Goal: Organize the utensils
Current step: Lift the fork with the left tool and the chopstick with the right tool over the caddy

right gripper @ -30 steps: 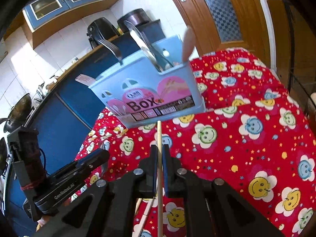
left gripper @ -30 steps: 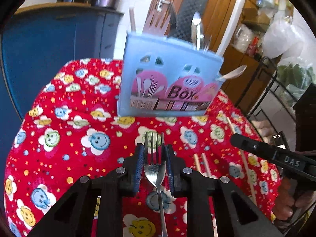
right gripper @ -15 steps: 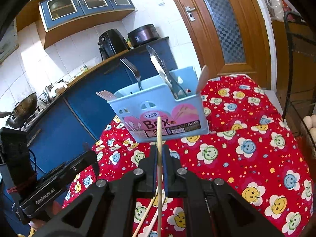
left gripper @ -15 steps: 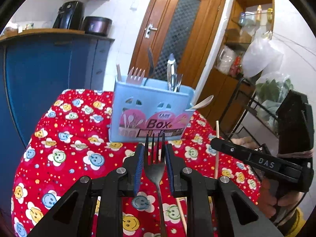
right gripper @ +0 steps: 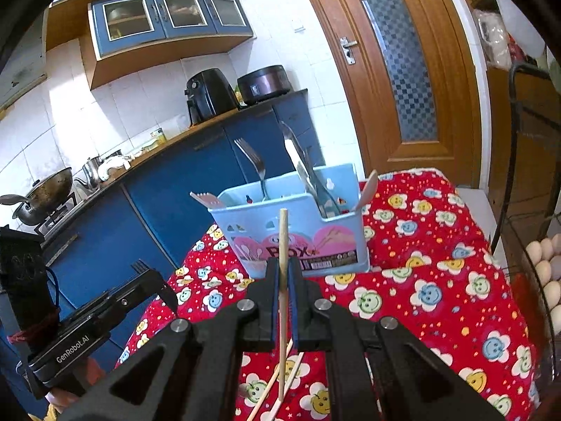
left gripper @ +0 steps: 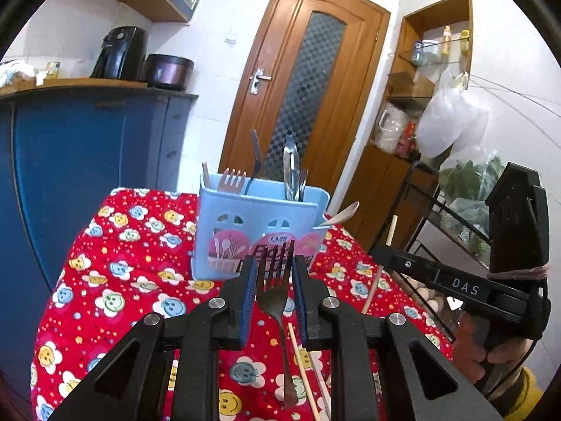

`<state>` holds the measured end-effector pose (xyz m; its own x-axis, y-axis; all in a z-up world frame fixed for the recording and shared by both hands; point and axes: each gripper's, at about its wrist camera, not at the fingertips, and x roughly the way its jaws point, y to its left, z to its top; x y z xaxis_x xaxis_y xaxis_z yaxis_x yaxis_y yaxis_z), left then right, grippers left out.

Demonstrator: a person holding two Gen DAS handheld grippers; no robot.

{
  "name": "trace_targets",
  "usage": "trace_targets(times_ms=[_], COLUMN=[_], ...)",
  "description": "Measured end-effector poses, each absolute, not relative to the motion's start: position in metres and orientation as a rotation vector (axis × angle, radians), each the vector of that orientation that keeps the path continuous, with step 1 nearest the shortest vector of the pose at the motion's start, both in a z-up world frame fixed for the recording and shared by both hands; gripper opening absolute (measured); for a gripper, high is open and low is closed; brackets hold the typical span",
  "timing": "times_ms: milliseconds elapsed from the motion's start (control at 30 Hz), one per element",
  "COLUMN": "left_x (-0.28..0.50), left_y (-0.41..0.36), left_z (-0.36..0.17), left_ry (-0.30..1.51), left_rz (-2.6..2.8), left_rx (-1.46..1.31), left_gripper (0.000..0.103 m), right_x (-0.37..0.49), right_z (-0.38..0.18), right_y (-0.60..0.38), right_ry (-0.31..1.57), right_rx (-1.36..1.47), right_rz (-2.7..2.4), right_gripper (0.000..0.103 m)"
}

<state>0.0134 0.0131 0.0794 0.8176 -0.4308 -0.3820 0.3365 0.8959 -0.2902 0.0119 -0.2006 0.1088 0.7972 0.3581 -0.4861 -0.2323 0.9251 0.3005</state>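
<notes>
Just short of the blue utensil box (left gripper: 259, 231), on its labelled side, both grippers hang above the table (left gripper: 115, 280) with their loads lifted clear of the red smiley-flower cloth. The left gripper (left gripper: 272, 280) has its jaws closed on a metal fork (left gripper: 275, 291), tines up toward the box, the slim handle trailing down below the jaws. The right gripper (right gripper: 283, 280) has its jaws pinched nearly shut on a thin wooden chopstick (right gripper: 282, 266), standing almost upright before the box.

I judge this the carrying step: both pieces are picked up, neither is yet over the box rim. Next, each must go above an open compartment and be tipped so it drops in end first; the chopstick, being long and light, could twist in the grip.

The box is thin moulded plastic with small arched cut-outs, already holding metal forks, spoons and a pale spoon leaning out at one end. More chopsticks (right gripper: 270, 386) lie on the cloth nearer than the box.
</notes>
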Motion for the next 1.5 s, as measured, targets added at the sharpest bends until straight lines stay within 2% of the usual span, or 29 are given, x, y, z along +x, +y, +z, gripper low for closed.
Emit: trace_targets(times_ms=[67,100,567,1033,1500], left_x=[0.013,0.014,0.025,0.044,0.1], left_y=[0.014,0.014,0.018,0.007,0.003], left_z=[0.082,0.083,0.097,0.168,0.229], left_ry=[0.449,0.447,0.428,0.29,0.204], left_rz=[-0.411,-0.414,-0.406,-0.379,-0.268], left_rx=[-0.215,-0.217,-0.225,-0.119,-0.076], left_gripper=[0.016,0.005,0.003,0.003,0.003], right_x=[0.013,0.013,0.021,0.044,0.054], right_z=[0.112,0.114,0.137,0.169,0.172], right_y=[-0.201,-0.202,-0.202,-0.205,-0.216], right_ry=[0.56,0.556,0.508,0.467,0.461], right_rx=[0.231,0.229,0.174,0.12,0.127], right_rz=[0.318,0.317,0.294,0.28,0.28], right_gripper=[0.006,0.006,0.006,0.006,0.006])
